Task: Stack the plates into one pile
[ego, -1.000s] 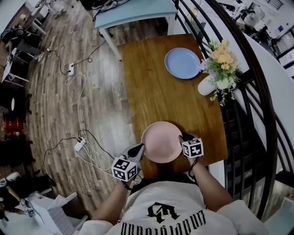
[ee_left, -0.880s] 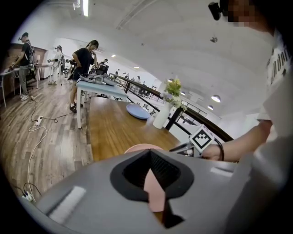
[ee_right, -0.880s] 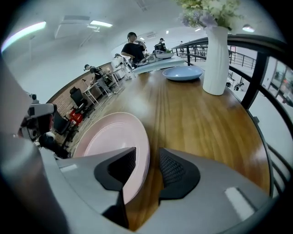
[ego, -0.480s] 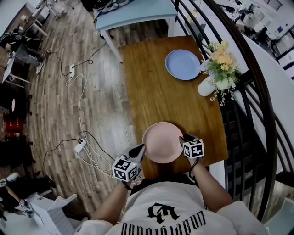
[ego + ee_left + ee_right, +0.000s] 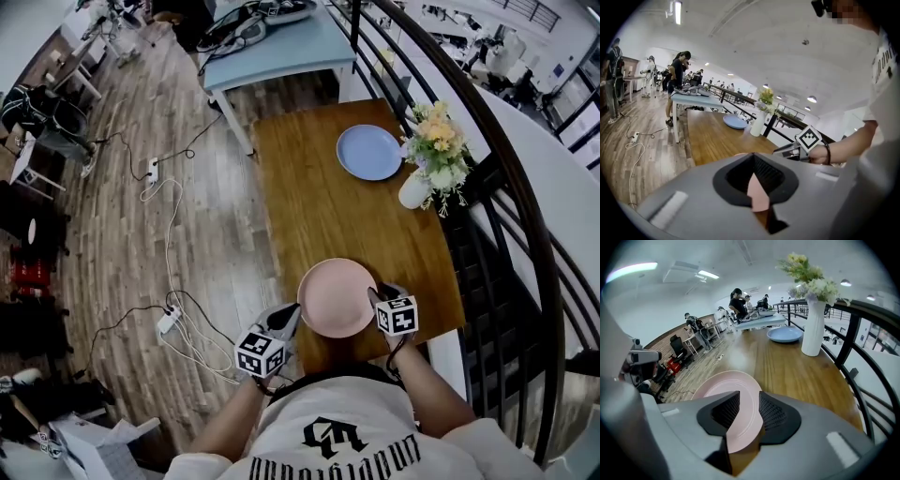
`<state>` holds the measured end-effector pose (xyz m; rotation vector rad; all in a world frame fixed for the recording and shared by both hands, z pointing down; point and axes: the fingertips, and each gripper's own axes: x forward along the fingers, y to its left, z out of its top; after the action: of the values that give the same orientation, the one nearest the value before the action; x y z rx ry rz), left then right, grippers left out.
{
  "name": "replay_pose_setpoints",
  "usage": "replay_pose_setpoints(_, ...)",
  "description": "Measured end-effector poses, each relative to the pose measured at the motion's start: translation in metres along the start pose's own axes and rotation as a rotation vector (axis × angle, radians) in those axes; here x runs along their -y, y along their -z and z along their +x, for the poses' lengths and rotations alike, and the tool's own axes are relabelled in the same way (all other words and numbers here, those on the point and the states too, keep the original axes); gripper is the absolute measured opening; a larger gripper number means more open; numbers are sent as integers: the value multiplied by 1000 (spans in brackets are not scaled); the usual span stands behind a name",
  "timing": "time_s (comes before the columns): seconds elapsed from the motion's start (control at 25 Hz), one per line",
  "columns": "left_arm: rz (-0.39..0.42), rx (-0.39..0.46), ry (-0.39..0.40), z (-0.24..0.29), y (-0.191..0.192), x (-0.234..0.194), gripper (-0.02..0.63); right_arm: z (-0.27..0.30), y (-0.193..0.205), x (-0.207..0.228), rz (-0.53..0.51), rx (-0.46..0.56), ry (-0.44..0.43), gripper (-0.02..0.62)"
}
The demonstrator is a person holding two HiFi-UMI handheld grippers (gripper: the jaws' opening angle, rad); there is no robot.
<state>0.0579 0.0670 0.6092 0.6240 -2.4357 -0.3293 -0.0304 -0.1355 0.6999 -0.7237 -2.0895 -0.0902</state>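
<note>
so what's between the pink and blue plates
Only bare wooden tabletop between the round pink plate and round blue plate, in the head view.

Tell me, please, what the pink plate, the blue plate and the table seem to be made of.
The pink plate: probably glazed ceramic or melamine; smooth matte surface, thin rigid rim with faint rings.
The blue plate: likely the same, smooth and uniform.
The table: wood or wood veneer, varnished; visible grain and a soft sheen.

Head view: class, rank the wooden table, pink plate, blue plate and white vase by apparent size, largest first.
1. wooden table
2. pink plate, which looks only slightly bigger than the blue one and is nearer the camera, so this rank is unsure
3. blue plate
4. white vase
</note>
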Motion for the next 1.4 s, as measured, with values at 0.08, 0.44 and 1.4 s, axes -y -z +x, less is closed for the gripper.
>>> replay_pose_setpoints(0.08, 21, 6, 4, -8, -4, 4, 46, -12, -6, -6, -2, 25, 4, 127)
replay_pose_setpoints(0.44, 104, 73, 25, -49, -30, 18, 46, -60, -26, -43, -14, 141, 2, 126)
replay_pose_setpoints(1.4, 218, 357, 98, -121, -125, 79, 46, -201, -103, -121, -100, 491, -51, 3)
